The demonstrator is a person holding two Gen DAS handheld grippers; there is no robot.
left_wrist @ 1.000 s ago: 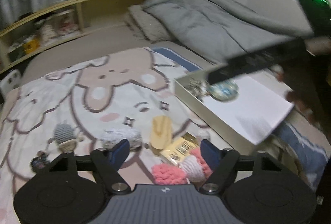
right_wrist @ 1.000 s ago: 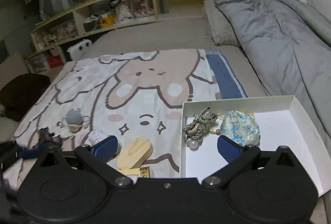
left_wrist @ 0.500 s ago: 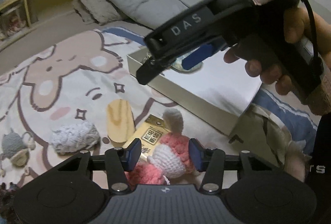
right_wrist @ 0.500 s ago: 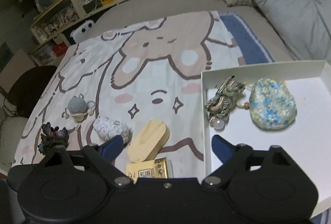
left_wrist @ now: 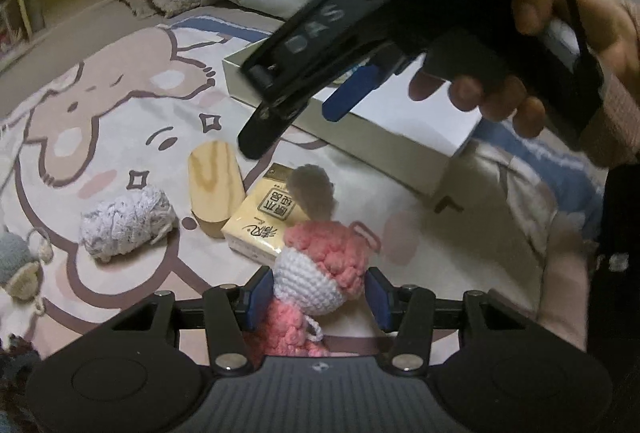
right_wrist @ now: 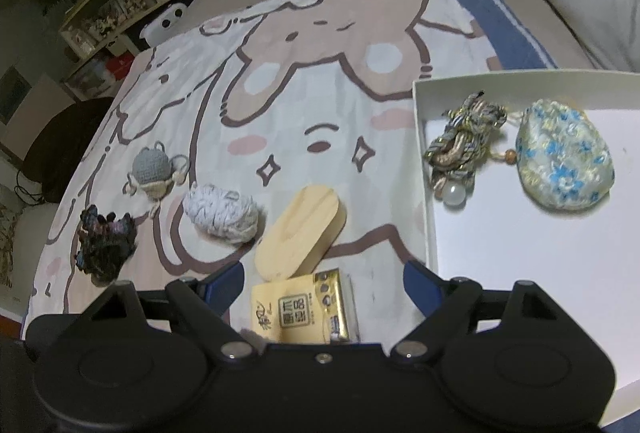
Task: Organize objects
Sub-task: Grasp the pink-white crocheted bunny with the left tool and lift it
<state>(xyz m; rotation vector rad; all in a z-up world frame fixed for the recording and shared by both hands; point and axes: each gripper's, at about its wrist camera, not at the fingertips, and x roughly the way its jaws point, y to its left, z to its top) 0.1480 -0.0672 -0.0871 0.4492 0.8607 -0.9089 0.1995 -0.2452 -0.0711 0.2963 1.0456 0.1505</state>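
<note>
On the blanket (left_wrist: 132, 81), left claw (left_wrist: 318, 299) apparently pinching pink crochet doll (left_wrist: 324, 269), right claw (right_wrist: 323, 283) wide open

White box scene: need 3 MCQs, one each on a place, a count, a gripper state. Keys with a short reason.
1. Where does the wooden oval block lie?
A. inside the white box
B. on the blanket, left of the white box
C. on the shelf

2. How many items lie in the white box?
A. two
B. none
C. four

3. How does the left gripper stand?
A. wide open over bare blanket
B. pads on either side of the pink crochet toy
C. shut on the tissue pack

Key: 1 B, the block rests on the cartoon blanket outside the box wall. 2 A, only the floral pouch and braided cord charm are inside. 3 B, both blue pads flank the pink crochet toy.
</note>
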